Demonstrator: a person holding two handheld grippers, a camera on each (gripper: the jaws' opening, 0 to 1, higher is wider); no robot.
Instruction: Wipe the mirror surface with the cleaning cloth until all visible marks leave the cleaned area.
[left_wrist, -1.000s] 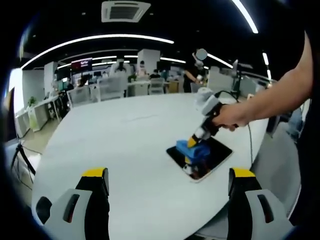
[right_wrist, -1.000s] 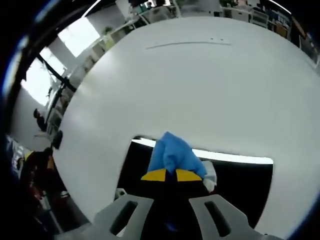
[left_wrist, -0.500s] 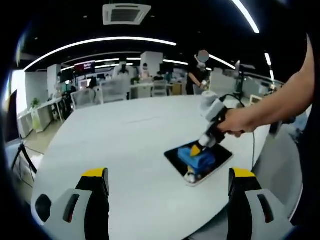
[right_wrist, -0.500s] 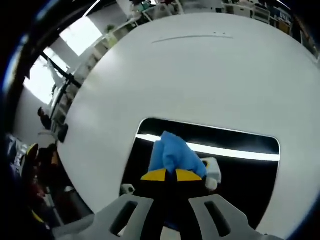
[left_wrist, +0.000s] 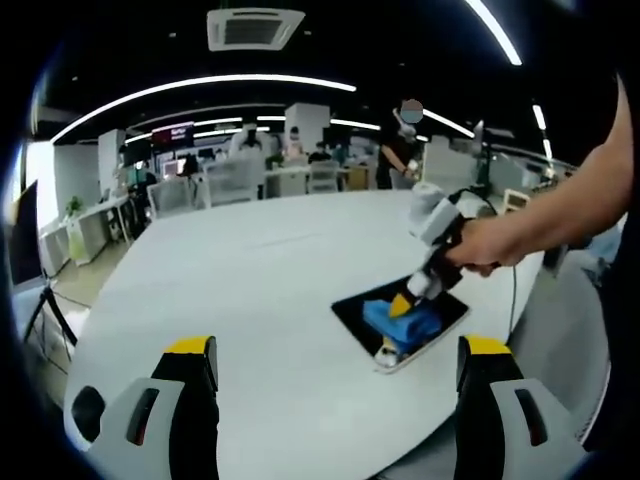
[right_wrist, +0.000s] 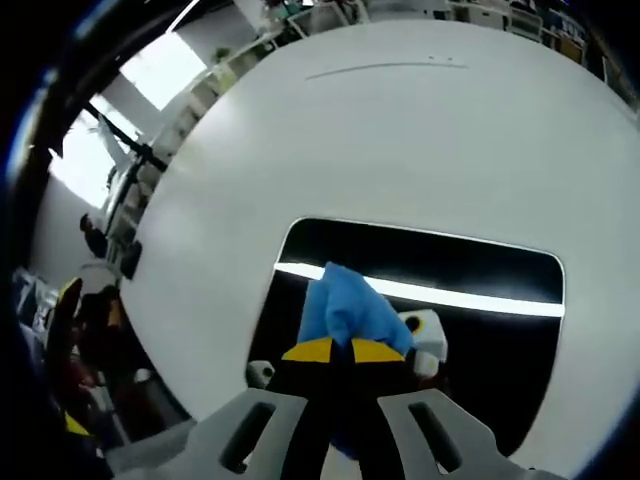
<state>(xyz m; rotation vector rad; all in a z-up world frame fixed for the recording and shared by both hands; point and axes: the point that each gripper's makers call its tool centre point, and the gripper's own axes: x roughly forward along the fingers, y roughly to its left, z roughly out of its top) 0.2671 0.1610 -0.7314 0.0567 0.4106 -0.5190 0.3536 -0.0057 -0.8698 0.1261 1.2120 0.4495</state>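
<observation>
A dark rectangular mirror (right_wrist: 430, 300) lies flat on the white table (right_wrist: 400, 150); it reflects a bright ceiling light strip. My right gripper (right_wrist: 343, 350) is shut on a blue cleaning cloth (right_wrist: 345, 310), which presses on the mirror's left part. In the left gripper view the mirror (left_wrist: 352, 311) lies right of centre with the blue cloth (left_wrist: 403, 320) on it, and the right gripper (left_wrist: 405, 302) comes down onto it from a person's hand (left_wrist: 480, 245). My left gripper (left_wrist: 338, 350) hovers open over the near table edge, nothing between its fingers.
The white table (left_wrist: 250, 290) is wide and bare around the mirror. Its near edge runs close behind the mirror. Desks, chairs and people stand in the office beyond the far edge. A cable (left_wrist: 512, 300) hangs from the right gripper past the table's right side.
The right gripper has slid the cloth across the mirror, towards the right in the left gripper view. More of the mirror now shows in the right gripper view. The left gripper stays still.
</observation>
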